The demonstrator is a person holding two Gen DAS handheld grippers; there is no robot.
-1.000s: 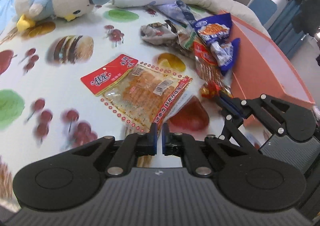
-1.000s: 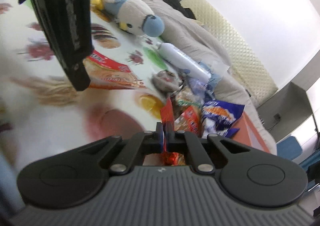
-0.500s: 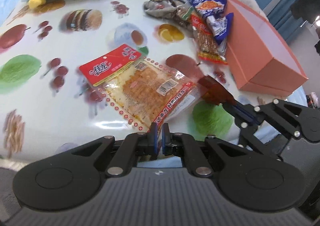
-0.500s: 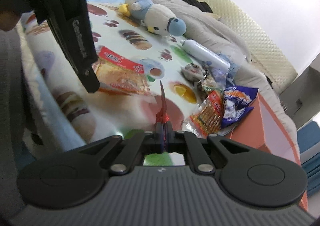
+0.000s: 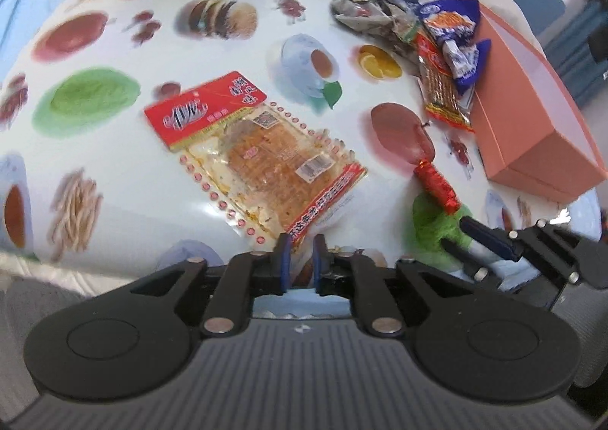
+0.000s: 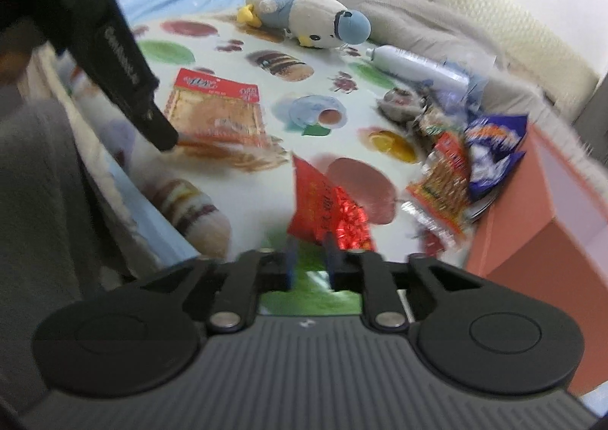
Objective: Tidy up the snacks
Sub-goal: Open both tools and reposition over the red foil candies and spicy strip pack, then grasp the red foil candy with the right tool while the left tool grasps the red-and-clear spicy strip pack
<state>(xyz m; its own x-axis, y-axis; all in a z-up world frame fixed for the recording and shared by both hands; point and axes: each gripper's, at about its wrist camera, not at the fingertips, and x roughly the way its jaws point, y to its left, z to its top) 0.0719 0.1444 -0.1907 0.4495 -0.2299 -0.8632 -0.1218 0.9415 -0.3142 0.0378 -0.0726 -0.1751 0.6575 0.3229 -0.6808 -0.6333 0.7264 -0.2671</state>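
the left claw (image 5: 301, 253) is opening, its blue pads now apart with the near corner of the big flat snack packet (image 5: 258, 152) lying between them but no longer pinched; half a second ago they were clamped shut on that corner. the right claw (image 6: 308, 253) is opening too, and the small red foil packet (image 6: 326, 207) it had been squeezing sits loose just ahead of its tips, apparently dropping onto the fruit-print cloth (image 5: 114, 164). both snacks look to have been dragged toward the near edge and are being let go there, so i judge this a release, not a pickup; neither has reached the orange box (image 5: 532, 133), which stands beyond and to the right of both claws. between the right claw and that box lies a heap of other packets: a red-orange one (image 6: 442, 179), a blue one (image 6: 494, 152) leaning on the box wall, and a crumpled silvery wrapper (image 5: 364, 11) further off. far beyond are a plush bird (image 6: 311, 23) and a white bottle (image 6: 414, 63), well apart from the claws. the heap crowds the box's near side and could hinder sliding anything in.
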